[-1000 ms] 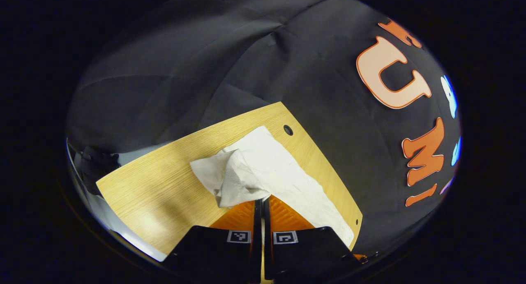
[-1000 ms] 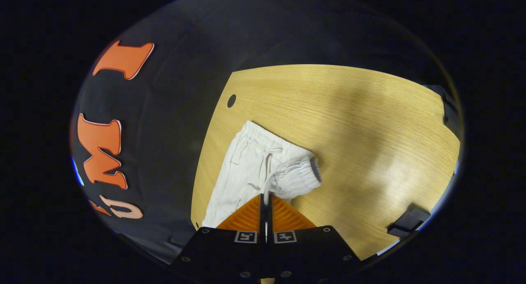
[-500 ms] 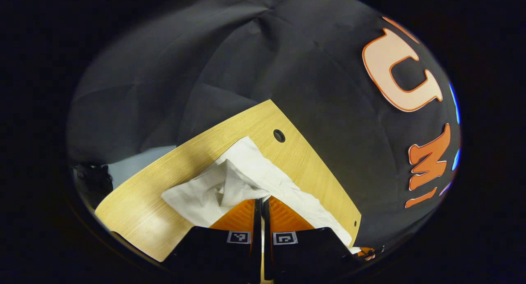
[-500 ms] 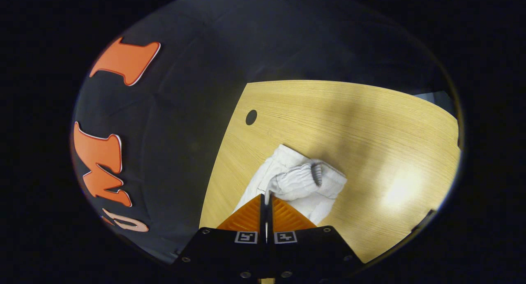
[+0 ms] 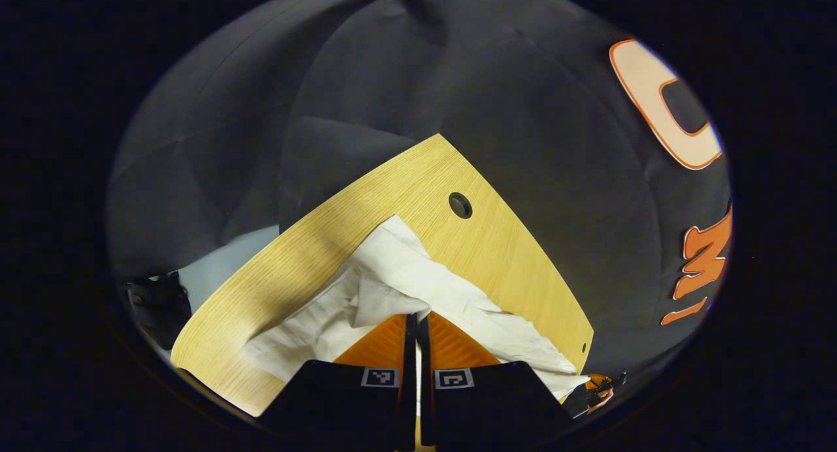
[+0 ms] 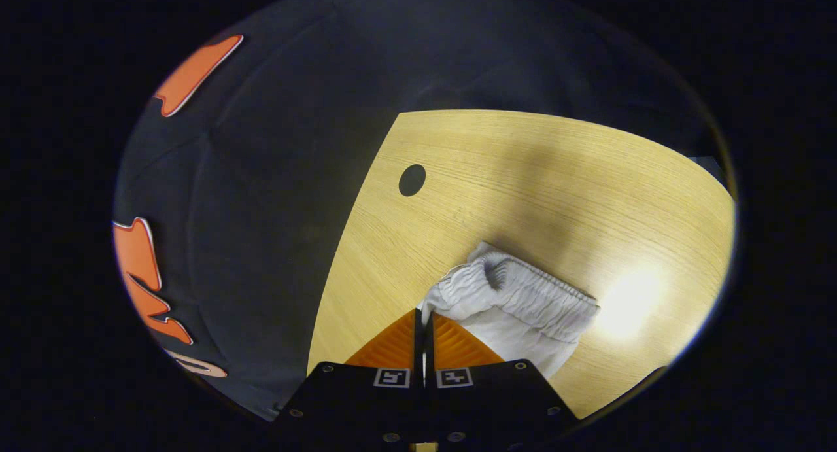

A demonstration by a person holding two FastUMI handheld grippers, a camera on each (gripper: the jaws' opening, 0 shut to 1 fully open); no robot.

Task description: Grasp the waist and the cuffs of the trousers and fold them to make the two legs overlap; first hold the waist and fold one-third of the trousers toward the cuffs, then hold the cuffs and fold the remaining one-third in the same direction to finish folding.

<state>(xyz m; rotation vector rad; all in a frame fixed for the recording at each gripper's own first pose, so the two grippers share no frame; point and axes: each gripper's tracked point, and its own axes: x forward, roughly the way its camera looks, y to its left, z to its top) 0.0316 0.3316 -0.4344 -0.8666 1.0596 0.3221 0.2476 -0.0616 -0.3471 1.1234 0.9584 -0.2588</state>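
White trousers lie along a wooden table. In the left gripper view my left gripper is shut on a lifted cuff, which folds over the leg below it. In the right gripper view my right gripper is shut on the gathered elastic waist, raised above the table and turned over so its opening shows. The rest of the trousers hangs under the waist behind my fingers.
A round cable hole sits in the table near the far cuff end; the same kind of hole lies ahead of the waist. The table edge runs close on the left by the black cloth wall. A dark object sits beyond the table.
Both grippers have carried their ends sideways across the table. The waist has rolled over onto the other half, and the lifted leg has spread wider over the lower one.
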